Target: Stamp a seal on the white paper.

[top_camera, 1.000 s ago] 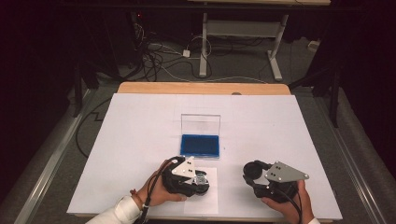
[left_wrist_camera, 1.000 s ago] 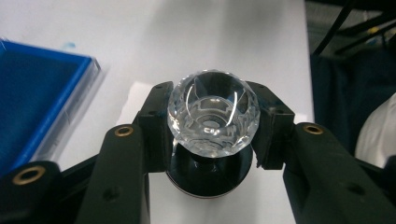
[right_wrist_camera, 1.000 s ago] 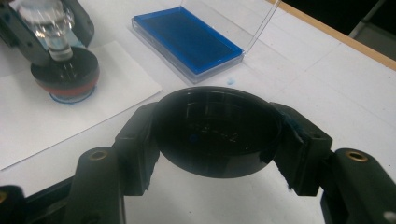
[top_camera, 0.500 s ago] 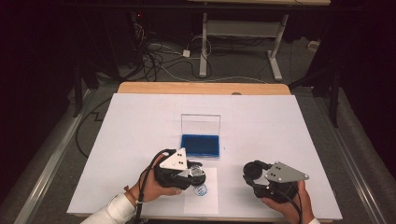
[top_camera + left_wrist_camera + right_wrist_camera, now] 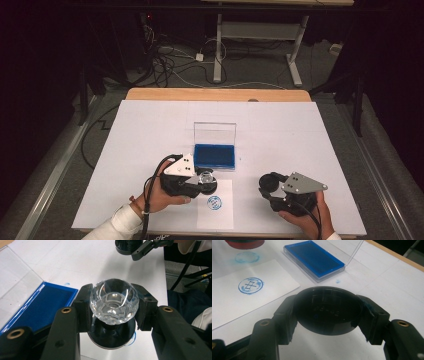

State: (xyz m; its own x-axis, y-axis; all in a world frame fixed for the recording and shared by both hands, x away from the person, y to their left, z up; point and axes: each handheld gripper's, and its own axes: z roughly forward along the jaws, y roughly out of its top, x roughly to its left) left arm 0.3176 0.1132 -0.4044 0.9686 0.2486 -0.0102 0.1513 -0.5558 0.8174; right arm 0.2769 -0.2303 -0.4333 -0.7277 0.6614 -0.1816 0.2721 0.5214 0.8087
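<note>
White table (image 5: 150, 130) under both claws; a blue ink pad (image 5: 215, 155), clear lid raised, lies just beyond the left claw (image 5: 113, 315); paper (image 5: 216, 212) with a blue print (image 5: 214, 202) sits just beside it; that claw clamps a glass-knobbed stamp (image 5: 113, 301); the right claw (image 5: 329, 312), well apart, grips a black cap (image 5: 328, 310).

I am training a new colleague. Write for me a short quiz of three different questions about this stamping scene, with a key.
1. True or false: the ink pad has its clear lid closed.
2. The left gripper is shut on: A) the black cap, B) the stamp, C) the paper.
3. Fill in: the print on the paper is ____ in colour.

Key: 1 false; 2 B; 3 blue.
</note>
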